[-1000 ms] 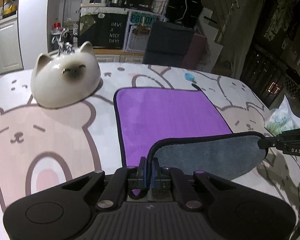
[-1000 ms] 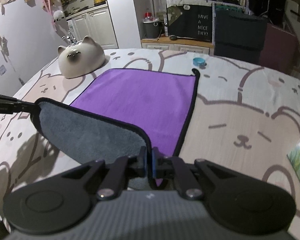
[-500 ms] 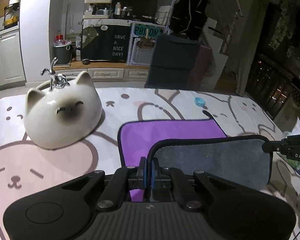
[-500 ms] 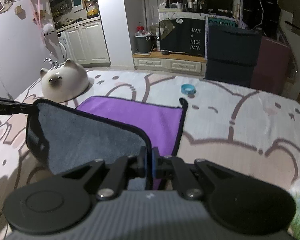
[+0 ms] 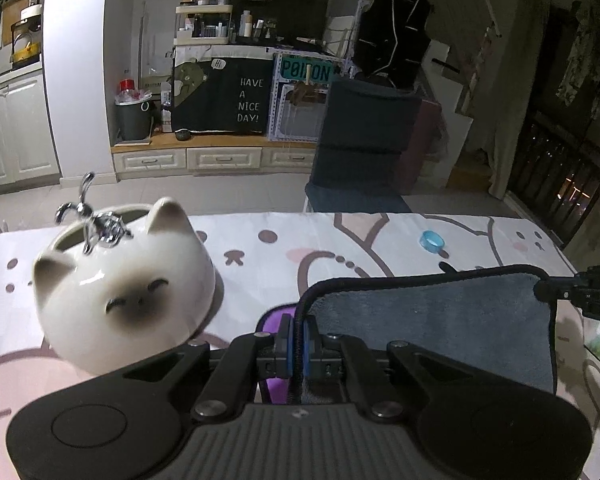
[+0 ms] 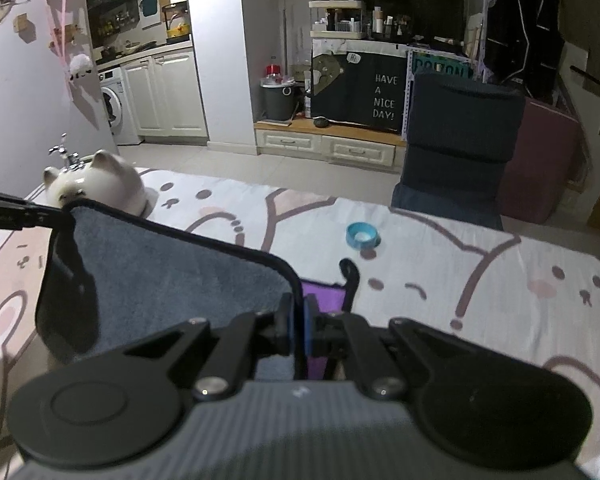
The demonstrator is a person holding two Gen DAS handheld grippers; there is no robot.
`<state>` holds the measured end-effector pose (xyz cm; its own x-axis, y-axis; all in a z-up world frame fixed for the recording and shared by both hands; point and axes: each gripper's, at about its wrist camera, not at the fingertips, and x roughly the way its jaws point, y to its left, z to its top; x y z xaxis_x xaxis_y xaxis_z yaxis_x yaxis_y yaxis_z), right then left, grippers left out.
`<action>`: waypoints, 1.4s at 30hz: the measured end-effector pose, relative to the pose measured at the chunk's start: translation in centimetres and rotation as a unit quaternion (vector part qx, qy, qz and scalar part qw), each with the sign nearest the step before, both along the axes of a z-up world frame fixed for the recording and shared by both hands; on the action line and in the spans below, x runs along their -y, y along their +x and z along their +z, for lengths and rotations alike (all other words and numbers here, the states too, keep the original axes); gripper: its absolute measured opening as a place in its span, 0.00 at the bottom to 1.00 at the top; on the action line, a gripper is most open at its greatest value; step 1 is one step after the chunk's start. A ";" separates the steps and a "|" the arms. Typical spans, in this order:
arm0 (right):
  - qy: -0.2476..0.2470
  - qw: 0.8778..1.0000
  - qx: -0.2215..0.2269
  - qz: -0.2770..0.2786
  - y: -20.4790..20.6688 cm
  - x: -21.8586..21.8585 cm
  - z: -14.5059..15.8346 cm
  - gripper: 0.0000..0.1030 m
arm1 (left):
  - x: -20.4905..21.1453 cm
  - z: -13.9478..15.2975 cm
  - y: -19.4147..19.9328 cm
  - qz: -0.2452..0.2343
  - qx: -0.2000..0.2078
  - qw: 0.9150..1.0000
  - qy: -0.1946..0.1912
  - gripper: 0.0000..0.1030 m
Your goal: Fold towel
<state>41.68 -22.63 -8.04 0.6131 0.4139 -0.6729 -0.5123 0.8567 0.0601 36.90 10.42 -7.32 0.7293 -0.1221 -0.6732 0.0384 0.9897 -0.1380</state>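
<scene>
1. I see the towel (image 5: 432,320) lifted by its near edge, grey underside facing me, black piping along the top, stretched crosswise between my two hands; a sliver of its purple face (image 6: 324,292) lies below on the counter (image 6: 460,264).
2. My left tongs (image 5: 296,344) are clamped on the towel's left corner, my right tongs (image 6: 298,328) on the right corner; each is equally near its own corner.
3. The far edge, with its black hanging loop (image 6: 350,276), lies ahead of both tongs, so I judge the fold must carry forward.
4. A cat-shaped bowl (image 5: 124,284) sits just left; a blue ring (image 6: 363,235) lies beyond.
</scene>
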 end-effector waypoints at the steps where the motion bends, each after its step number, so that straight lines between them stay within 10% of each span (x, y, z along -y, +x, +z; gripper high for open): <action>1: -0.001 1.000 0.000 -0.001 0.3 -0.1 -0.1 0.06 | 0.0 -0.1 0.4 0.000 -0.001 1.000 0.001 0.05; 22: -0.027 0.999 -0.028 -0.015 5.6 -2.5 -3.2 0.10 | -0.9 -4.1 5.8 0.043 -0.043 0.998 0.006 0.12; 26: -0.017 0.999 -0.039 -0.028 5.4 -2.6 -4.0 0.74 | -0.9 -4.6 5.7 0.048 -0.057 0.997 0.002 0.47; 30: -0.005 0.998 -0.048 -0.028 4.4 -2.6 -4.4 0.93 | -0.6 -4.3 4.8 0.054 -0.058 0.997 0.013 0.83; 42: 0.012 0.998 -0.031 -0.058 0.8 -2.4 -3.0 1.00 | 0.8 -2.5 1.6 0.055 -0.052 0.996 0.036 1.00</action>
